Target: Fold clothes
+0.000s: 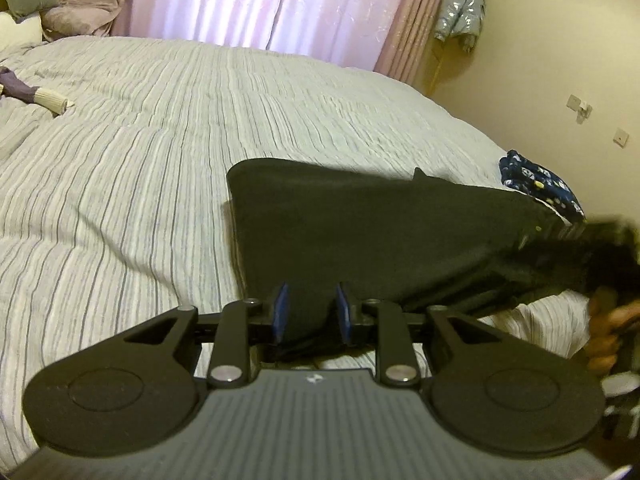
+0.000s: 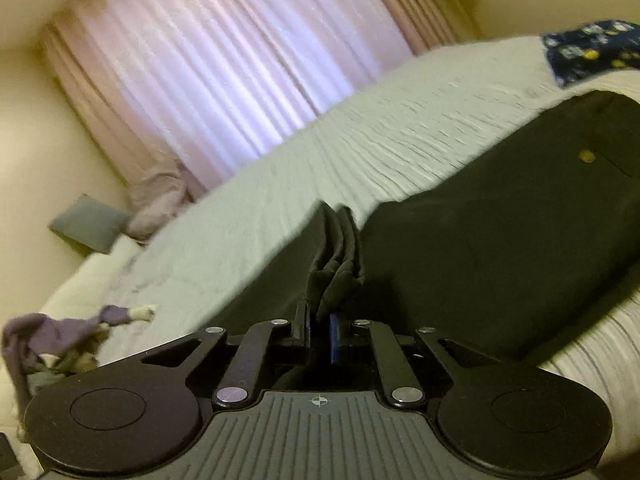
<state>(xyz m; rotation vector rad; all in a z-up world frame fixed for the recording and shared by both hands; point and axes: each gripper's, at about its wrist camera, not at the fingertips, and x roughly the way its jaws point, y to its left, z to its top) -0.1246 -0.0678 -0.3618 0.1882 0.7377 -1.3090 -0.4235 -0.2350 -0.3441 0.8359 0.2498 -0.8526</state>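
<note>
Jaws first: on our left gripper (image 1: 310, 312) they stand a little apart with a fold of the black, soft, flat-lying garment (image 1: 360, 232) pinched between the blue pads (image 1: 282, 312). On our right gripper (image 2: 320, 332) the jaws are nearly together, clamped on a bunched edge of the same black garment (image 2: 500, 248), which sticks up in ruffled layers just ahead of the pads.

From the left jaws the cloth spreads forward and to the right over the grey-and-white striped bedspread (image 1: 140, 160); a hand (image 1: 608, 332) shows blurred at the far right of that view. Beyond the garment's far corner lies a dark blue patterned piece of clothing (image 1: 540, 188). Well to the left of both jaws, a purple garment with cream cuffs (image 2: 72, 332) lies crumpled on the bed. Pink pleated curtains (image 1: 260, 4) hang behind the bed.
</note>
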